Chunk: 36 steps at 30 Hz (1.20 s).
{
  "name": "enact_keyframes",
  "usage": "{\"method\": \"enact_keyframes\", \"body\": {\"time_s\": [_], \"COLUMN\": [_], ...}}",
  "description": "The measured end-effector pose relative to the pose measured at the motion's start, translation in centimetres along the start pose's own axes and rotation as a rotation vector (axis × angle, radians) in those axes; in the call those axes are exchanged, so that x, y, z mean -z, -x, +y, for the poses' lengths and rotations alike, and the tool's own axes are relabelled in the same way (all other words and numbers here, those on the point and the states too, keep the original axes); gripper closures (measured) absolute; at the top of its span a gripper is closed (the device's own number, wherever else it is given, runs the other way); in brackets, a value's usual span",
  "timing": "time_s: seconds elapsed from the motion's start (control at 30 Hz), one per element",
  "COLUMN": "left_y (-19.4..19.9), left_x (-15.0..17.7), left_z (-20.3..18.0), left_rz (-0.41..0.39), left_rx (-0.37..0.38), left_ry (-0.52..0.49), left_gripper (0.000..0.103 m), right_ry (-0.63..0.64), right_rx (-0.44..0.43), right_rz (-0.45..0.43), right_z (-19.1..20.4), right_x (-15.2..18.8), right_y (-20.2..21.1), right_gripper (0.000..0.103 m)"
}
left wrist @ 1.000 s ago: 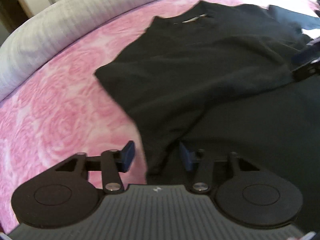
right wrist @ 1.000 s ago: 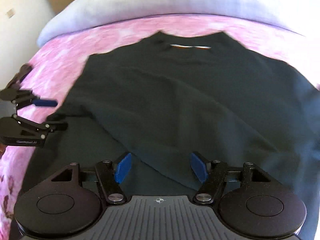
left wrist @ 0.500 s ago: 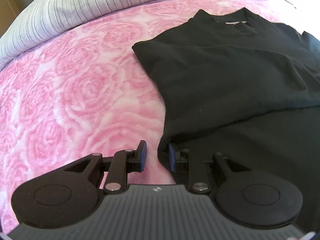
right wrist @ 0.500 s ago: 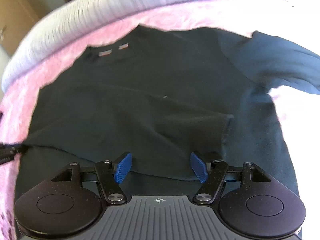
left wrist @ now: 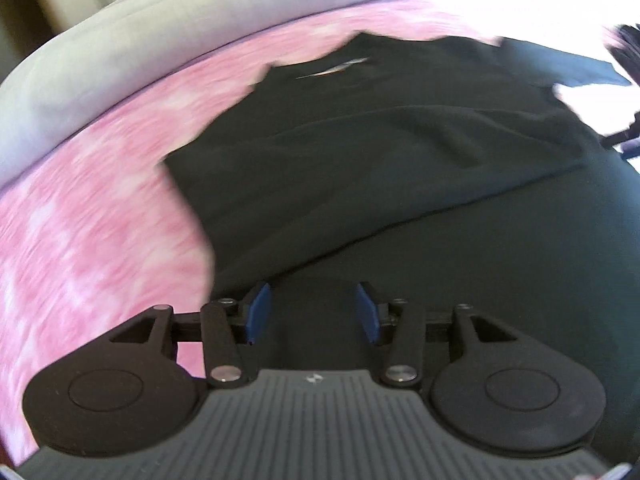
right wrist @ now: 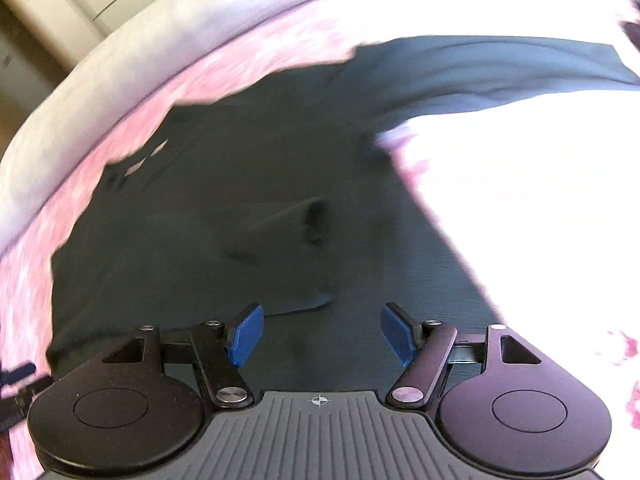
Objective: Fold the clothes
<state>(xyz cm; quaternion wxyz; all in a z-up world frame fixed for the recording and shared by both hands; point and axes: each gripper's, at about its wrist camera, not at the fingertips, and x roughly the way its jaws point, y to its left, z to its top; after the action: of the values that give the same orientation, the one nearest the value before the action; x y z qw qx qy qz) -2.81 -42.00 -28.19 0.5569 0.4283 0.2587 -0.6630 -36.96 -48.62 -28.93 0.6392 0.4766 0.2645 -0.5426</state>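
On one pink blanket (left wrist: 92, 208), one black shirt (left wrist: 360, 168), two grippers, left gripper (left wrist: 312, 312), right gripper (right wrist: 322, 334), jaws apart.

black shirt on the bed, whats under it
The black shirt lies on a pink rose-patterned blanket, which shows around its left and top edges. One sleeve is folded over onto the body. Anything beneath the shirt's middle is covered.

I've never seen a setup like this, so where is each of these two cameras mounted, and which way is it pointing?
Left wrist view: sits on the left gripper, looking forward along its open blue fingers over the black shirt on the pink blanket.
Right wrist view: sits on the right gripper, fingers open, facing the shirt's spread sleeve.
Shared: both show the same shirt, blanket and grey pillow; no hand shows in either.
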Motion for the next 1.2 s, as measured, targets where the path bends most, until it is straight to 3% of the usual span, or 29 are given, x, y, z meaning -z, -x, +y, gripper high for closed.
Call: {"method": "enact_keyframes", "body": {"time_s": [0.2, 0.3, 0.37, 0.63, 0.73, 0.87, 0.9, 0.93, 0.97, 1.07, 1.2], "left_y": [-0.8, -2.1, -3.0, -6.6, -7.9, -8.4, -8.4, -8.1, -7.9, -7.0, -4.7], "left_x": [-3.7, -5.9, -7.4, -13.4, -14.9, -16.1, -16.3, -16.4, -16.5, -16.6, -15.7], "left_z": [-5.4, -8.8, -11.1, -20.3, -24.0, -27.4, -27.7, -27.8, -27.7, -26.5, -22.2], "left_rz": [-0.021, 0.016, 0.042, 0.143, 0.178, 0.187, 0.181, 0.172, 0.163, 0.127, 0.086], "left_rx": [0.075, 0.065, 0.057, 0.027, 0.050, 0.050, 0.047, 0.043, 0.034, 0.004, -0.037], "left_ry": [-0.087, -0.061, -0.043, 0.031, 0.053, -0.021, -0.037, -0.055, -0.069, -0.086, -0.033], "left_gripper": [0.054, 0.044, 0.043, 0.036, 0.034, 0.034, 0.034, 0.034, 0.034, 0.034, 0.034], "right_ry": [-0.134, -0.171, -0.207, -0.407, -0.460, -0.527, -0.541, -0.542, -0.518, -0.347, -0.031], "right_rx": [0.079, 0.124, 0.129, 0.110, 0.083, 0.012, 0.004, 0.012, 0.042, 0.042, -0.055], "right_rz": [-0.120, -0.172, -0.207, -0.289, -0.276, -0.300, -0.307, -0.311, -0.323, -0.373, -0.414], "right_z": [-6.6, -11.2, -15.0, -31.4, -35.4, -37.5, -37.7, -37.4, -36.9, -33.4, -23.6], "right_x": [-2.5, -4.9, -7.0, -16.4, -18.7, -19.7, -20.0, -20.2, -20.7, -22.5, -24.0], "right_y": [4.4, 5.7, 6.2, 2.9, 1.2, -0.5, -0.5, -0.2, 0.3, 2.0, 4.6], "right_gripper": [0.034, 0.034, 0.034, 0.034, 0.034, 0.035, 0.045, 0.066, 0.097, 0.099, 0.099]}}
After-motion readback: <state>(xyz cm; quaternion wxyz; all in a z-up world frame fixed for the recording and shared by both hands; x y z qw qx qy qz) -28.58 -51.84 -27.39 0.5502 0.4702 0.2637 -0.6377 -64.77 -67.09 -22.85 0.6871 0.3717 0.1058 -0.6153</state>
